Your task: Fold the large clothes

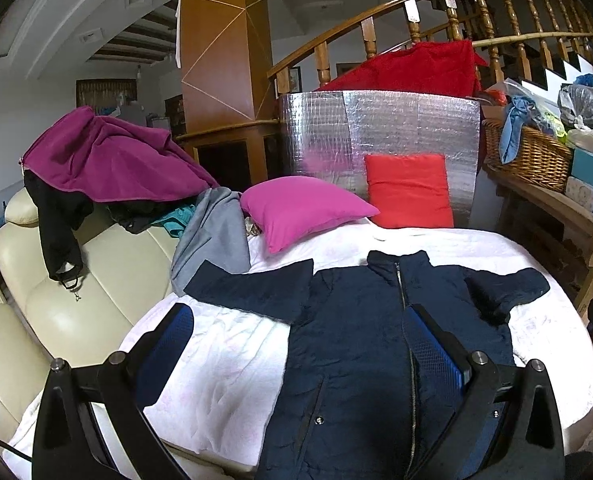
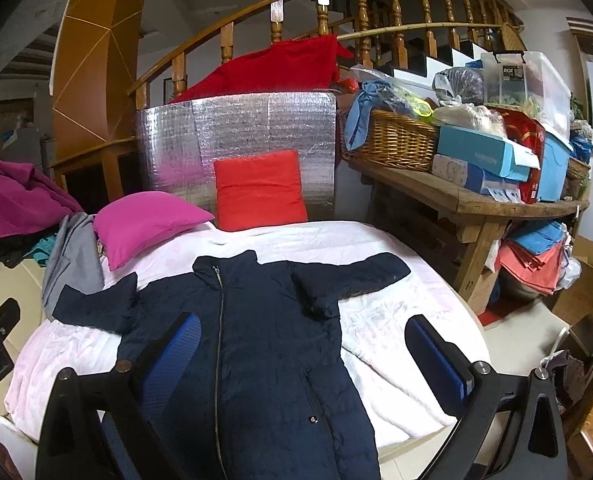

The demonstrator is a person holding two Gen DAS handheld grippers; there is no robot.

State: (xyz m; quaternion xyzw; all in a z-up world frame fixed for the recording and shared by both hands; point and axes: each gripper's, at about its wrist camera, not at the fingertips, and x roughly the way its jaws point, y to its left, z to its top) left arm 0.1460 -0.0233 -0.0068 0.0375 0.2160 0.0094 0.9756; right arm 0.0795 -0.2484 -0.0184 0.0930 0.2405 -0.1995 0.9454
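Observation:
A navy quilted jacket (image 1: 360, 344) lies flat, zipped, front up on a white-pink blanket (image 1: 224, 376), both sleeves spread out sideways. It also shows in the right wrist view (image 2: 264, 344). My left gripper (image 1: 300, 332) is open and empty, held above the jacket's lower left part. My right gripper (image 2: 304, 340) is open and empty, held above the jacket's lower right part and the blanket (image 2: 396, 320).
A magenta pillow (image 1: 304, 208) and a red cushion (image 1: 408, 190) lie at the back against a silver foil panel (image 1: 376, 128). Clothes pile on the cream sofa (image 1: 76, 280) at left. A wooden bench (image 2: 468, 200) with basket and boxes stands at right.

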